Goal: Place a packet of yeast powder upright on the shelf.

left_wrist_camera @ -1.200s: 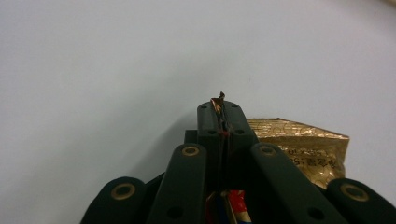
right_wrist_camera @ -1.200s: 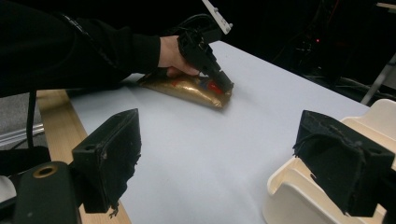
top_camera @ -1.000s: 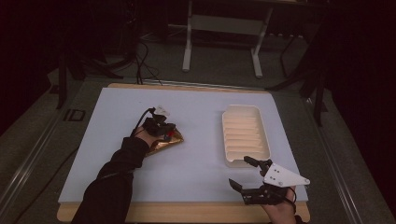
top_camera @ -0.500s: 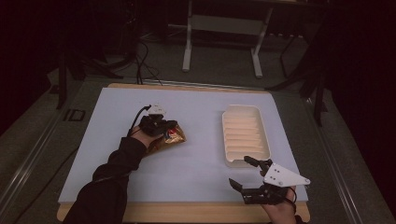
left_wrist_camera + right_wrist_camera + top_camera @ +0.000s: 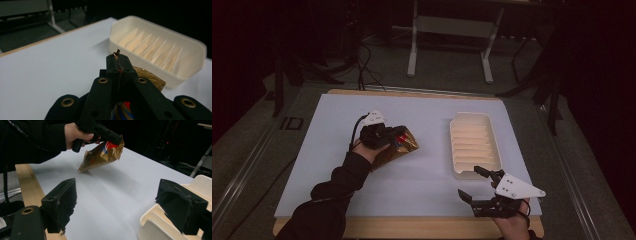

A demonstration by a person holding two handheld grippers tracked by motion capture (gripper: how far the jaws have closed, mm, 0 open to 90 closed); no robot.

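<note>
My left gripper [image 5: 398,136] is shut on the top edge of a gold snack bag [image 5: 404,146] with a red and blue mark, holding it tilted above the left middle of the white mat. In the left gripper view the crimped bag edge [image 5: 117,54] sticks up between the closed jaws. In the right gripper view the bag [image 5: 100,156] hangs from that gripper [image 5: 105,133], its lower corner at or just above the mat. My right gripper [image 5: 468,181] stands open near the front right edge with nothing between its pads [image 5: 62,202].
A cream ribbed tray [image 5: 453,147] lies right of centre on the mat, its near corner beside my right gripper; it stands just beyond the bag in the left gripper view [image 5: 190,50]. The table's wooden edge [image 5: 412,226] runs along the front. Dark floor, cables and a metal stand lie beyond.
My left gripper has risen and drifted right toward the tray, lifting the gold bag off the mat. The right gripper has stayed in place.
</note>
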